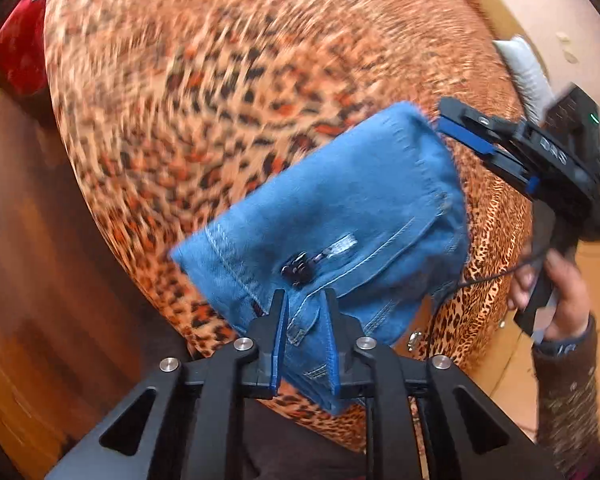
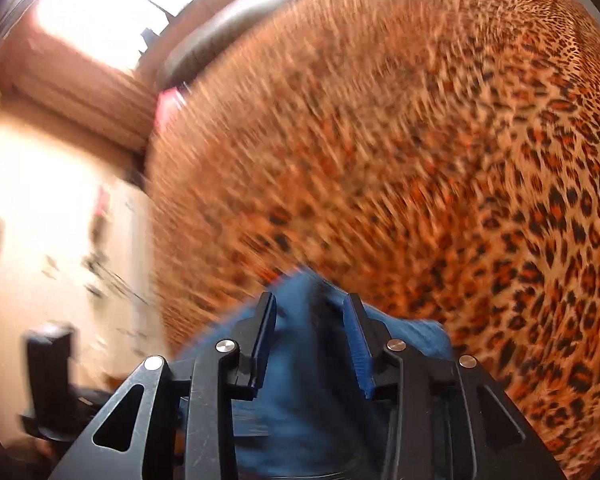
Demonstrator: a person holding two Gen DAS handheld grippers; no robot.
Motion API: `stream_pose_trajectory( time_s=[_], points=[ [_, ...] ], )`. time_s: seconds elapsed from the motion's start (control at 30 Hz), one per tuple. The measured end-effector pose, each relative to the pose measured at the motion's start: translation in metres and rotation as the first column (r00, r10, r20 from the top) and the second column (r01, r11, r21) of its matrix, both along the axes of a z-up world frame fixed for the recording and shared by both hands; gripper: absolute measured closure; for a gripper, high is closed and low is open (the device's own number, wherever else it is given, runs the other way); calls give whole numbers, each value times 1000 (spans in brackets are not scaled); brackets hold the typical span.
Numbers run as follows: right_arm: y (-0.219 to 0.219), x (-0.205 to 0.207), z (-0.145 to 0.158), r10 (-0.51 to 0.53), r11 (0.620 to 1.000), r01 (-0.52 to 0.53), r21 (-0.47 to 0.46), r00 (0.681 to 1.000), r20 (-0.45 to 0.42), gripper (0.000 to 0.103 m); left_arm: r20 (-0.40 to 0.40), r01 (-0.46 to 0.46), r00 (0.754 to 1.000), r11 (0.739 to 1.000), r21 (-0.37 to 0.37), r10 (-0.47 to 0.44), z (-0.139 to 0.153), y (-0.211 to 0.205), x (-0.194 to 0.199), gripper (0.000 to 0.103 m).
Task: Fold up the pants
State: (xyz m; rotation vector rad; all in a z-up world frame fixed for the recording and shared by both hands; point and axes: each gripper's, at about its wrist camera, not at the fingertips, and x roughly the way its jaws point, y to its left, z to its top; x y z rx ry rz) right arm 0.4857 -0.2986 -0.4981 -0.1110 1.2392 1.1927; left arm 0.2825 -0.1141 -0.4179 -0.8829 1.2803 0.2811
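the blue denim pants [image 1: 340, 216] lie as a compact folded bundle on the leopard-print bed cover [image 1: 220, 100], near its edge, with the waistband, a belt loop and the dark zipper pull [image 1: 300, 270] facing up. the folding looks nearly finished: several layers are stacked and no loose leg trails out in either view.

the left gripper [image 1: 304, 324] has its blue-padded fingers [image 1: 281, 332] on either side of a thick edge of the bundle; they seem to be grasping it, and that corner hangs past the cover's edge.

the right gripper [image 2: 310, 338] is blurred, its fingers [image 2: 358, 340] parted with denim below and between them, the pads not visibly pressing. in the left wrist view it sits beside the bundle's far corner, in a person's hand [image 1: 556, 300].

what seems left is setting the bundle flat, squaring it and letting go.
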Motion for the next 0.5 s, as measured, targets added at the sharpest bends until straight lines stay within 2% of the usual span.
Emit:
stream_pose_trajectory(
  time_s=[0.07,0.13,0.17,0.2,0.23,0.27,0.3,0.33,0.37,0.4,0.43,0.47,0.5],
  points=[
    [13,-1,-2,4,1000,-4,-22,1000,-3,63,4,8,1000,996,87,-8,8,5,2,77],
    [33,-6,-15,36,993,-32,-117,999,38,61,-4,-15,1000,992,128,16,3,10,6,74],
    [45,-8,-25,59,985,-53,-161,998,28,63,-28,-15,999,990,140,19,-2,10,5,75],
    [49,-10,-30,68,984,-65,-165,998,14,69,-100,-13,995,992,126,26,-14,10,3,76],
    [47,-13,-26,61,989,-59,-137,998,10,77,-117,-13,993,995,103,25,-18,10,1,75],
    [43,-14,-18,44,995,-42,-90,999,12,79,-111,-4,994,994,108,17,-18,5,-4,75],
    [35,-14,-9,18,1000,-18,-22,1000,1,87,-118,21,993,992,126,-6,-20,-1,-8,75],
    [22,-6,-11,-51,999,51,0,999,5,88,-124,34,992,991,131,-18,-23,-8,-5,75],
    [15,2,-24,-101,993,101,-57,995,8,80,-134,42,991,991,123,-26,-28,-12,-7,75],
    [8,14,-44,-134,987,129,-98,990,-50,74,-144,33,989,993,113,-17,-31,-14,-11,74],
    [4,17,-46,-155,986,149,-68,984,-89,74,-149,19,989,996,90,-6,-30,-14,-16,74],
    [1,17,-38,-172,985,169,-34,979,-106,69,-151,9,989,998,66,1,-34,-14,-12,74],
    [-1,13,-24,-161,987,161,2,983,-85,68,-144,-1,990,1000,27,5,-30,-12,-15,74]
  ],
)
